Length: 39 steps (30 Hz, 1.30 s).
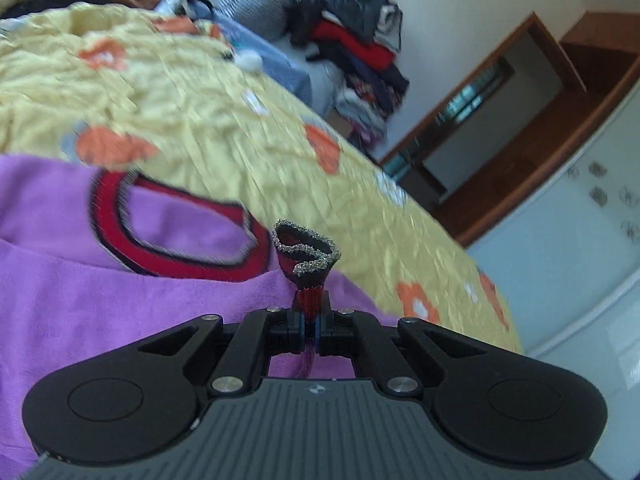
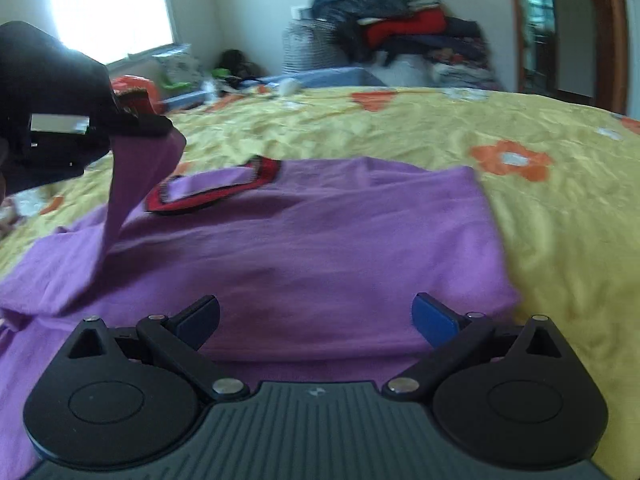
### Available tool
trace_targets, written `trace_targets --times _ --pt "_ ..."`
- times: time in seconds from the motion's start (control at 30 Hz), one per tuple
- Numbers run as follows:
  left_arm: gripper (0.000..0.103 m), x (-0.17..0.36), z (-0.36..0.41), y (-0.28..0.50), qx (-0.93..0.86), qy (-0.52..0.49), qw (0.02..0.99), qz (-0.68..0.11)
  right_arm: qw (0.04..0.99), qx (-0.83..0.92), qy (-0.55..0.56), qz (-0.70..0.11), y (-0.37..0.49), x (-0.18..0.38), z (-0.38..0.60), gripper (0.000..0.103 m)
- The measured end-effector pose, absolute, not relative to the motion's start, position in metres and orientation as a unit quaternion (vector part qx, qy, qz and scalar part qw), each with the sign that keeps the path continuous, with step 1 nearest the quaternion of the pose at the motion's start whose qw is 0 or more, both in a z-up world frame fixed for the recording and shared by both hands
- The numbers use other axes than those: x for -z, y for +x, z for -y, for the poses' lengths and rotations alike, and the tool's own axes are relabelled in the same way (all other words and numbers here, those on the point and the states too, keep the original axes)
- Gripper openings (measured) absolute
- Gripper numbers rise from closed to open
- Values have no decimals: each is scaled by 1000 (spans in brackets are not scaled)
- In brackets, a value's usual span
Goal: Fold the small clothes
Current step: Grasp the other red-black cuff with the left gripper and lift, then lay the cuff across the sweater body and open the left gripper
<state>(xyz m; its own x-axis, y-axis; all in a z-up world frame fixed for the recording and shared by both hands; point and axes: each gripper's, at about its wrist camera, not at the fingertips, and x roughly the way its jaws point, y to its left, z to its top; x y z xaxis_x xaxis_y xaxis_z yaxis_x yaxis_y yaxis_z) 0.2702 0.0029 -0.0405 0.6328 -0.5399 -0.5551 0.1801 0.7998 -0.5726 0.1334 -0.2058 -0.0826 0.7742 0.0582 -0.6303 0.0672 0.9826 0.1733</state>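
**Purple top, fold partly made: one sleeve lifted, one side already turned in**

Your left gripper [image 1: 314, 320] is clamped tight on the red-and-black sleeve cuff [image 1: 306, 254], which stands up at lower centre of the left wrist view. In the right wrist view the same gripper appears at upper left, with the sleeve [image 2: 132, 184] hanging from it in a taut strip down to the garment. The purple top [image 2: 320, 248] lies across the middle of that view on the yellow flowered bedspread [image 2: 540, 240], its red-trimmed neckline [image 2: 212, 190] left of centre. Its right-hand edge looks straight and doubled, so that side seems already folded in. Your right gripper [image 2: 316, 320] hovers over the near hem with its jaws wide apart, holding nothing. Judged from this, the held sleeve is still to be laid across the body, and the lengthwise fold is still to come.
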Motion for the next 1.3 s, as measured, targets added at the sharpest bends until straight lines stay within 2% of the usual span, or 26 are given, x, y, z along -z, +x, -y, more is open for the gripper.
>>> trace_targets --times 0.13,0.33,0.53,0.6,0.63,0.67,0.7,0.73,0.8,0.87,0.93,0.97,1.0,1.03,1.2,1.27,1.3 --pt "3 48 34 271 240 -212 863 -391 931 26 80 -354 118 75 215 103" --pt "3 62 77 277 282 -200 842 -414 935 46 142 -321 99 73 251 103" --pt "6 85 101 275 324 -195 811 -446 949 41 154 -273 93 70 269 103" --pt "17 91 92 275 341 -234 791 -451 950 34 158 -265 97 70 275 102" --pt "45 93 86 277 344 -255 780 -456 951 33 163 -261 100 69 278 102" --pt "81 93 77 277 345 -276 771 -460 953 32 162 -255 102 67 280 102" --pt "92 89 66 274 344 -295 769 -450 955 28 156 -253 105 66 280 99" --pt "92 81 53 268 351 -311 773 -428 956 20 150 -252 106 64 280 90" --pt "92 63 26 259 362 -322 774 -407 954 8 148 -261 113 62 280 83" --pt "95 44 -6 246 333 -303 801 -395 951 -1 154 -268 122 62 280 82" --pt "98 29 -40 228 269 -242 852 -379 947 -10 160 -278 133 64 279 81" --pt "98 24 -56 219 229 -208 876 -370 947 -10 156 -282 139 65 279 76" --pt "99 22 -73 210 184 -176 897 -363 944 -12 154 -290 146 68 278 63" --pt "100 22 -92 201 143 -154 910 -357 940 -20 156 -301 154 71 280 56" --pt "100 42 -178 186 60 -190 911 -362 929 -28 164 -331 182 83 287 55" --pt "99 53 -192 190 35 -185 910 -370 928 -34 155 -338 188 85 285 7" --pt "99 61 -197 194 23 -169 909 -380 926 -37 162 -339 189 84 286 5"
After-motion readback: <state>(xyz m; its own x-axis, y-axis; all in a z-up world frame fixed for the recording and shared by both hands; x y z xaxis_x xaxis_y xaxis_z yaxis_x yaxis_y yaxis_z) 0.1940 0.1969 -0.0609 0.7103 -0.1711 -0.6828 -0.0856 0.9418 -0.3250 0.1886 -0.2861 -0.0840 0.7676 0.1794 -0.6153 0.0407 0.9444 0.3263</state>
